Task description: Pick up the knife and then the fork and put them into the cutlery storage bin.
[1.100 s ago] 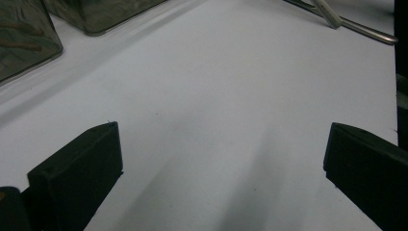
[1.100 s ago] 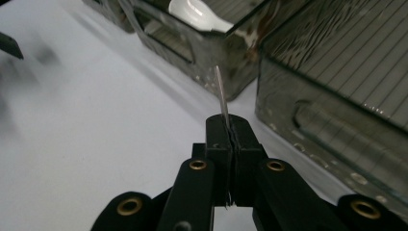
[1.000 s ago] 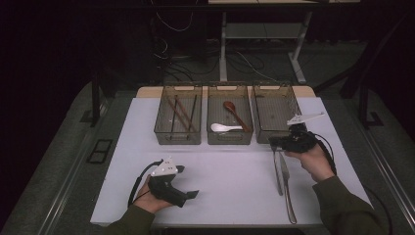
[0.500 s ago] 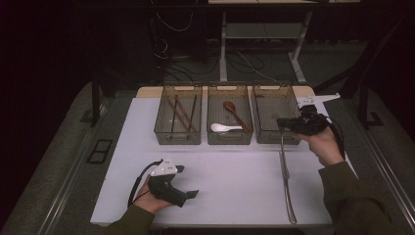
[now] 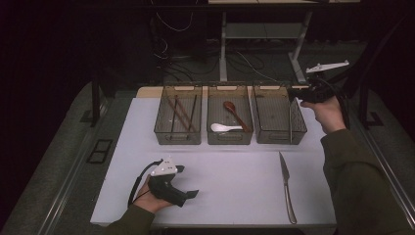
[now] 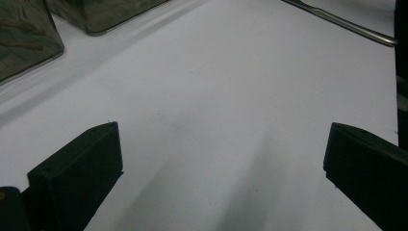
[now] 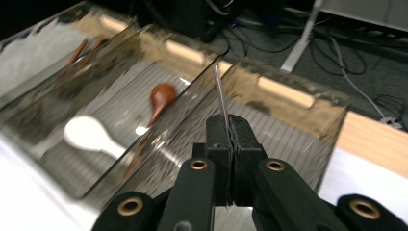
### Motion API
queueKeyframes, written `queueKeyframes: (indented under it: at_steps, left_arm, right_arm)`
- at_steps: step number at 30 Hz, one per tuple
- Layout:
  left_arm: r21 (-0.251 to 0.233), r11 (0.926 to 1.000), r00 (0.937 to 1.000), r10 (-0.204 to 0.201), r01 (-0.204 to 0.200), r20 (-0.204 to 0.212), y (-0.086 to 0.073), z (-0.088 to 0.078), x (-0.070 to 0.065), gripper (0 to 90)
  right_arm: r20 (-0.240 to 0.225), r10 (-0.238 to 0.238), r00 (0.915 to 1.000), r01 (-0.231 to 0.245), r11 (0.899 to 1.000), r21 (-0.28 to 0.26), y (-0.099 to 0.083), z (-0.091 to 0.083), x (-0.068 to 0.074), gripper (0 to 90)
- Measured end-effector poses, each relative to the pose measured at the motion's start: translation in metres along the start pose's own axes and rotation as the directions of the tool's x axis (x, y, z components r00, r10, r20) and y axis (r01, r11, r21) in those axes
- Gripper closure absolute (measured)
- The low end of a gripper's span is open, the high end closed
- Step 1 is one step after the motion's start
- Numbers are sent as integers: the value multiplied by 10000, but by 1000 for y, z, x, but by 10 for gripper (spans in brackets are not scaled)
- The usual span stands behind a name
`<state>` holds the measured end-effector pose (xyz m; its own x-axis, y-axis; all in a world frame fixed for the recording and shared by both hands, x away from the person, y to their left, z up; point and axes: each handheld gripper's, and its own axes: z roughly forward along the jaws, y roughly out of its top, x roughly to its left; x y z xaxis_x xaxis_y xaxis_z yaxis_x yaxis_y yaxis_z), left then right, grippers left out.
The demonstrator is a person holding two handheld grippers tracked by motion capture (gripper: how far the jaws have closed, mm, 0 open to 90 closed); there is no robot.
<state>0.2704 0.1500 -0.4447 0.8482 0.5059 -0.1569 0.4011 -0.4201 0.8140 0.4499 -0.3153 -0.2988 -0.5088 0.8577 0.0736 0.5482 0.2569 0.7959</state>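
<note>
1. High view showed the left claw (image 5: 191,195) resting on the tabletop (image 5: 235,196), jaws spread wide and empty.
2. Three bins stood in a row. The left bin (image 5: 178,88) held brown chopsticks (image 5: 181,113), too blurred to count. The middle bin (image 5: 230,88) held two spoons, one brown (image 5: 236,113) and one white (image 5: 222,128).
3. One knife (image 5: 286,186) lay on the tabletop.
4. The right claw (image 5: 293,93), jaws pressed together, pinched one metal utensil (image 5: 290,121) near its upper end, so it hung over the right bin (image 5: 274,88).
5. The utensil looked stiff, thin, light and slippery. A pinch across the flat faces suited it.
</note>
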Motion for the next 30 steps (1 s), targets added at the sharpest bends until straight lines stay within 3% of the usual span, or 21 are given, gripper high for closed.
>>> queueKeyframes:
  at_steps: [6, 12, 22, 28, 30]
  left_arm:
    - [-47, 10000, 10000, -16, 16, -3, 0, -1, 0, 0]
    - [-63, 10000, 10000, -30, 30, 8, -1, -2, 1, 0]
    - [-110, 9999, 10000, -70, 70, -13, -1, -3, 0, 0]
    - [-55, 10000, 10000, -22, 22, 16, -1, -2, 0, 0]
    - [-60, 10000, 10000, -25, 25, 13, -1, -2, 0, 0]
  right_arm:
    - [563, 445, 9974, -428, 9986, -316, 18, 17, -14, 884]
    - [1123, 554, 9921, -544, 9985, -118, 27, 40, -26, 884]
    - [1252, 740, 9894, -835, 9939, 722, 8, 70, -35, 883]
    - [1084, 1037, 9887, -1178, 9841, 1329, -7, 82, -42, 874]
    - [1135, 1057, 9879, -1226, 9804, 1544, -14, 87, -44, 828]
